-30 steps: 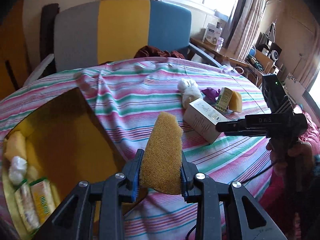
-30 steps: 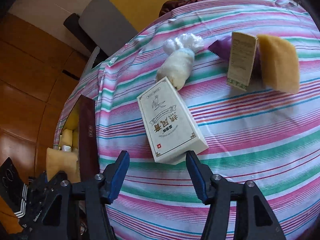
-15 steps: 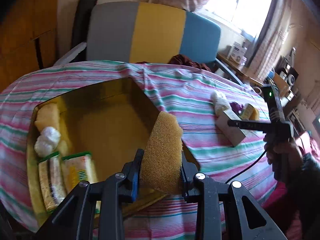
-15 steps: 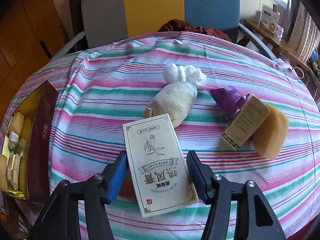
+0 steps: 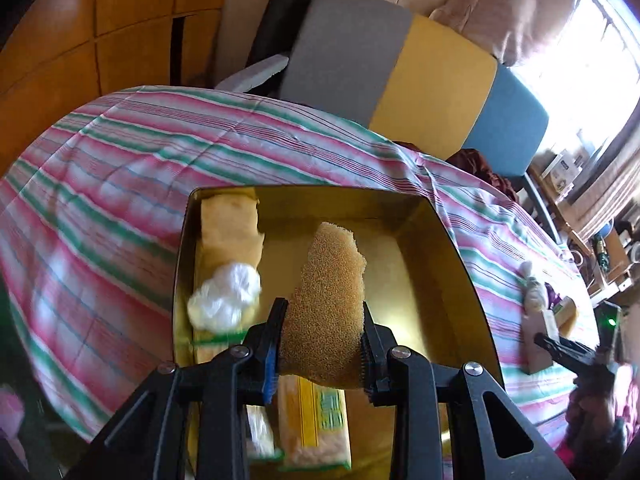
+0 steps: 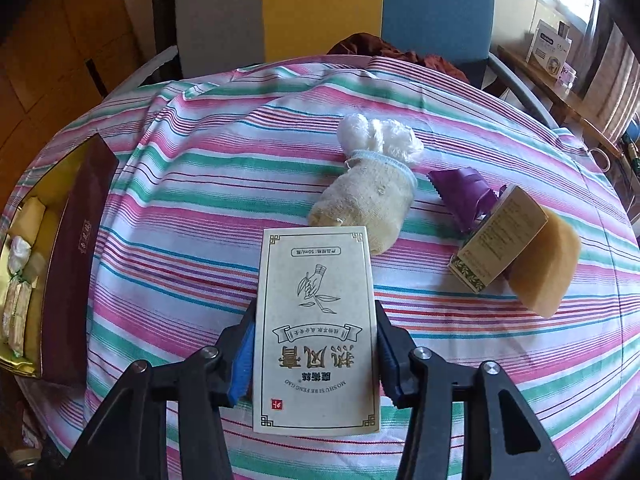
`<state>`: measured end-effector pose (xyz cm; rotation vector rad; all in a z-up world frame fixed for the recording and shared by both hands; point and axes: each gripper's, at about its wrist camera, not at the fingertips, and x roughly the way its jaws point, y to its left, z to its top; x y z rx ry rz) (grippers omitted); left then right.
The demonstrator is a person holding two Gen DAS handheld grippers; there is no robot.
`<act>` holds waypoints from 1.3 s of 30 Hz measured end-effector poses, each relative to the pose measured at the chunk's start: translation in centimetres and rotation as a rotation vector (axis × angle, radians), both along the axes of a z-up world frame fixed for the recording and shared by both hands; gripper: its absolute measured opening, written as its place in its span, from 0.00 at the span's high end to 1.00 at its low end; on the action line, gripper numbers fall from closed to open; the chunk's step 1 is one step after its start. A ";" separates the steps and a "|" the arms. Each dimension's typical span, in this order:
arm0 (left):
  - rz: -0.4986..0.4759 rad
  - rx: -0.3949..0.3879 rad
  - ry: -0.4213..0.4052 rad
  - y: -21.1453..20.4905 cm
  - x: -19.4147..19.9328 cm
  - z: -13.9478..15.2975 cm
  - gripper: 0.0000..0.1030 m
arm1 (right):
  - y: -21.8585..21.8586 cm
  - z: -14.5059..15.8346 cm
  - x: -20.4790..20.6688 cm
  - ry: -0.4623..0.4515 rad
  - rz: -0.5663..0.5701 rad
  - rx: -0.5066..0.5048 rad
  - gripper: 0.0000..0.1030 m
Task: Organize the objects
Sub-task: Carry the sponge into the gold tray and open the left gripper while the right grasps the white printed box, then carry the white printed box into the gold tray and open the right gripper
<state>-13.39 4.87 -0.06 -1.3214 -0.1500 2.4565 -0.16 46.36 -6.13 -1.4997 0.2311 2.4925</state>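
My left gripper [image 5: 322, 344] is shut on a coarse tan sponge [image 5: 328, 300] and holds it over the open gold-lined box [image 5: 452, 264]. The box holds a yellow sponge [image 5: 230, 228], a white plastic bundle [image 5: 224, 294] and wrapped packets [image 5: 316, 424] along its left side. My right gripper [image 6: 314, 354] has its jaws against both sides of a cream printed carton [image 6: 316, 328] lying on the striped cloth; the jaws look shut on it.
On the cloth beyond the carton lie a rolled cream sock [image 6: 370, 200], a purple wrapper [image 6: 464, 196], a small green-printed carton [image 6: 496, 240] and a yellow sponge [image 6: 546, 268]. The maroon-sided box [image 6: 76, 264] stands far left. A grey, yellow and blue chair [image 6: 332, 8] stands behind the table.
My left gripper has swung left with the tan sponge, from over the cloth to over the gold box. My right gripper has moved forward around the cream carton and closed on its sides.
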 end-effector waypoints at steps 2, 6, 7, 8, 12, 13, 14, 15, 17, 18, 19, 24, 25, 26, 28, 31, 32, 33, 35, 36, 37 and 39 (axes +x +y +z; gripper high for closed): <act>-0.003 -0.037 -0.014 0.8 -1.3 -0.7 0.69 | 0.0 0.1 0.1 0.002 0.001 0.006 0.50; -0.006 -0.090 -0.019 2.6 -4.0 -2.2 0.69 | 0.0 0.1 0.0 0.001 0.004 0.008 0.50; 0.007 -0.122 -0.012 3.1 -4.8 -2.7 0.68 | 0.0 0.0 0.0 -0.003 0.005 0.010 0.50; 0.013 -0.135 -0.017 3.4 -5.5 -2.9 0.68 | -0.1 0.0 0.0 -0.004 0.008 0.013 0.50; 0.021 -0.209 -0.011 4.1 -8.0 -4.7 0.66 | -0.1 0.0 -0.1 -0.003 0.018 0.018 0.50; 0.016 -0.234 -0.016 4.3 -8.5 -5.2 0.66 | -0.1 0.0 -0.1 -0.004 0.019 0.018 0.50; 0.022 -0.252 -0.020 4.4 -8.8 -5.6 0.66 | -0.1 0.0 -0.1 -0.003 0.019 0.017 0.50; 0.031 -0.265 -0.027 4.4 -9.0 -5.9 0.64 | 0.0 0.0 -0.1 -0.003 0.019 0.015 0.50; 0.028 -0.255 -0.049 4.2 -9.0 -5.9 0.57 | 0.2 -0.1 -0.1 -0.004 0.014 -0.001 0.50; 0.026 -0.245 -0.044 4.1 -8.9 -5.7 0.51 | 0.4 -0.1 -0.1 -0.004 0.010 -0.010 0.50; 0.030 -0.247 -0.021 4.0 -8.6 -5.2 0.45 | 0.5 -0.1 -0.1 -0.004 0.005 -0.015 0.50; 0.036 -0.252 0.033 3.3 -7.1 -3.5 0.42 | 0.9 0.0 0.1 -0.004 -0.016 -0.009 0.50; 0.041 -0.245 0.045 3.1 -6.4 -3.0 0.42 | 0.9 0.1 0.2 0.000 -0.019 -0.004 0.50; 0.044 -0.234 0.070 2.7 -5.5 -2.4 0.42 | 1.0 0.3 0.3 0.008 -0.023 0.001 0.50; 0.047 -0.224 0.118 2.0 -3.5 -1.3 0.42 | 1.3 0.8 0.6 0.034 -0.034 -0.001 0.50; 0.059 -0.221 0.164 0.6 -0.2 -0.4 0.42 | 1.6 1.7 1.2 0.068 -0.056 0.000 0.50; 0.063 -0.212 0.168 -0.2 1.0 -0.2 0.42 | 1.6 2.1 1.5 0.085 -0.062 0.004 0.50; 0.066 -0.205 0.164 -0.7 1.7 -0.2 0.42 | 1.5 2.4 1.7 0.102 -0.064 0.007 0.50; 0.081 -0.185 0.148 -2.0 3.2 -0.3 0.42 | 1.0 3.4 2.1 0.139 -0.063 0.013 0.50; 0.090 -0.179 0.142 -2.6 3.9 -0.5 0.42 | 0.7 3.8 2.2 0.148 -0.066 0.013 0.50; 0.097 -0.179 0.137 -3.0 4.4 -0.6 0.42 | 0.3 4.3 2.3 0.158 -0.069 0.013 0.50; 0.111 -0.176 0.125 -4.1 5.4 -1.0 0.42 | -1.2 5.9 2.4 0.188 -0.060 0.003 0.50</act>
